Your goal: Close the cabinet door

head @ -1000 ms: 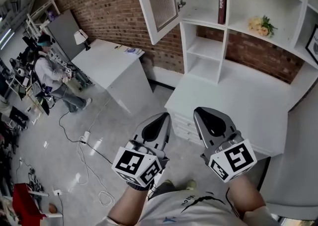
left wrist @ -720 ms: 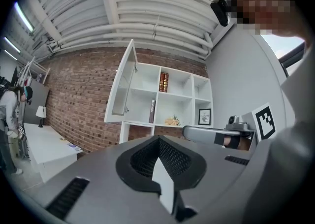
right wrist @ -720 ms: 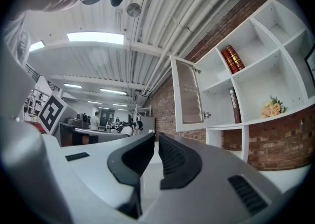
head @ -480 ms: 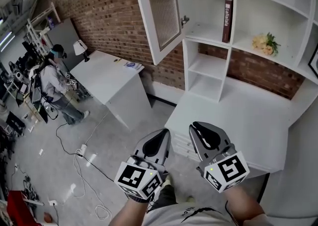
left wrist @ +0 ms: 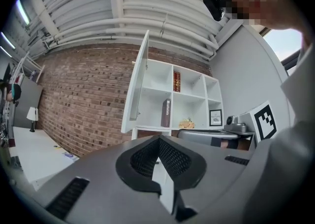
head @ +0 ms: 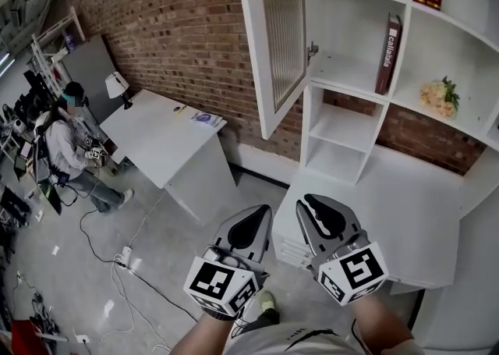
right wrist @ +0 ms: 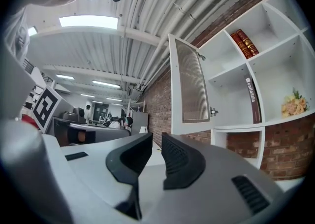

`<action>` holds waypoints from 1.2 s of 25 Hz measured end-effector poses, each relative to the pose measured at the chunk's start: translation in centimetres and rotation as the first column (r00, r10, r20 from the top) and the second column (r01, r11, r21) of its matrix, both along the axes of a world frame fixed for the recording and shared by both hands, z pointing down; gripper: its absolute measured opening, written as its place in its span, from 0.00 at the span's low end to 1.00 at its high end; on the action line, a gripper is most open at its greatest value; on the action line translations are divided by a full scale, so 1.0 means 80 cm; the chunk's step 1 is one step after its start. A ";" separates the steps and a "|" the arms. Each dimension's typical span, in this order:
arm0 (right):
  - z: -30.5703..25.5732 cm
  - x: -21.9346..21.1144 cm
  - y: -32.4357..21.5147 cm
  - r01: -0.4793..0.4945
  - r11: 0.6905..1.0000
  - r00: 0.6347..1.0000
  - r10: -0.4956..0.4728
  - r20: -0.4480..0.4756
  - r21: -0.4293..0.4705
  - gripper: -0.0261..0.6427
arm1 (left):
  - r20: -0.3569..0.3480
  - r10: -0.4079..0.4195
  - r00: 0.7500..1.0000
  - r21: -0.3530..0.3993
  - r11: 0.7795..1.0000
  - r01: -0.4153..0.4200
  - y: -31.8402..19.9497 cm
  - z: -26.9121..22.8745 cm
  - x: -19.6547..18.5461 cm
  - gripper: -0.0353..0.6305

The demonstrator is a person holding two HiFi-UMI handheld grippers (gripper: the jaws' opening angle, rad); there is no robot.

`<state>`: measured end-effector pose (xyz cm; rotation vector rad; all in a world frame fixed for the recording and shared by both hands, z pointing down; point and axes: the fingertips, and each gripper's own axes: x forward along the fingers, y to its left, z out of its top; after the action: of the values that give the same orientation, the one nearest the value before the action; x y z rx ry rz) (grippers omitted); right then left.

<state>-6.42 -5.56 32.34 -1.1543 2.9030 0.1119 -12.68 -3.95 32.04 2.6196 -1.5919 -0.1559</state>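
Observation:
The cabinet door (head: 277, 41), white-framed with ribbed glass, stands swung open at the top left of the white shelf unit (head: 351, 123). A small latch knob (head: 312, 51) sits on its inner edge. Both grippers are held level side by side, low and well short of the door. My left gripper (head: 257, 213) is shut and empty; its pads meet at the tip (left wrist: 158, 142). My right gripper (head: 312, 205) is opening, with a narrow gap between its pads (right wrist: 157, 142) and nothing in it. The door (right wrist: 192, 87) and its knob (right wrist: 213, 112) lie ahead of it, and the door (left wrist: 140, 82) also shows edge-on ahead of the left gripper.
A white desk top (head: 405, 205) runs below the shelves, with drawers under it. A red book (head: 388, 41) and flowers (head: 440, 96) stand on the shelves. A white table (head: 168, 139) stands against the brick wall at left, a seated person (head: 66, 135) beyond it, and cables (head: 132, 256) on the floor.
Both grippers and the head view have moved towards the shelf unit. The open door now looms larger and closer. The door itself has not swung.

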 end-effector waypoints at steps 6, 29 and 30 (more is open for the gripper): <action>0.003 -0.051 -0.079 -0.068 0.998 0.998 0.068 0.002 -0.006 0.13 | 0.003 0.051 0.999 -0.011 0.999 -0.051 -0.075 0.009 -0.045 0.07; -0.006 -0.118 -0.234 -0.392 0.918 0.919 0.393 -0.015 0.066 0.28 | -0.009 0.113 0.994 -0.005 0.994 -0.113 -0.165 0.020 -0.094 0.07; -0.006 -0.119 -0.236 -0.403 0.913 0.914 0.405 -0.019 0.067 0.28 | -0.007 0.113 0.994 -0.004 0.994 -0.113 -0.166 0.020 -0.095 0.07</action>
<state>-15.91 -24.48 31.84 -1.7380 2.6163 0.2248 -20.28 -17.24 33.63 2.6940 -1.4356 -0.1544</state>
